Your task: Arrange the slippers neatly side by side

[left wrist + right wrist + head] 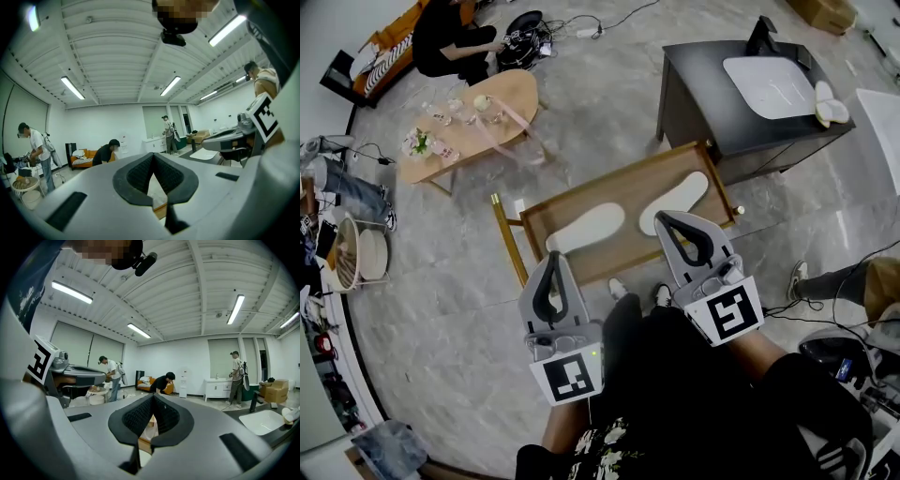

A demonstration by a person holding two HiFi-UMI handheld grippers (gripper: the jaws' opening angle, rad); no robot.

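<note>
**Floor** (441, 309): grey veined stone, with cables (609, 19) trailing along the far edge.

**Oval wooden table** (487, 103), upper left: holds small items and a pink ribbon (511, 127). A person in black (450, 42) crouches beyond it, by an orange sofa (389, 47).

**Low wooden table** (623, 246), centre, straight ahead of you: carries both slippers.

**Dark desk** (703, 112), upper right: a white tray (769, 86) lies on top.

**Left slipper** (584, 228): white, flat on the wood. Its long axis runs from lower left to upper right, along the table's length (heel and toe cannot be told apart).

**Right slipper** (680, 197): white, on the same slant, set further right and further from you. It lies apart from the first, nearly end to end with it.

**Your left gripper** (553, 258): held close to your body, its tip over the table's near edge just below the left slipper. The jaws are clenched on nothing.

**Your right gripper** (664, 220): held a little further forward, its tip overlapping the right slipper's near end in the head view. The jaws are likewise pressed together and empty. Both grippers point forwards (their cameras take in white walls and ceiling strip lights (72, 87)).
</note>
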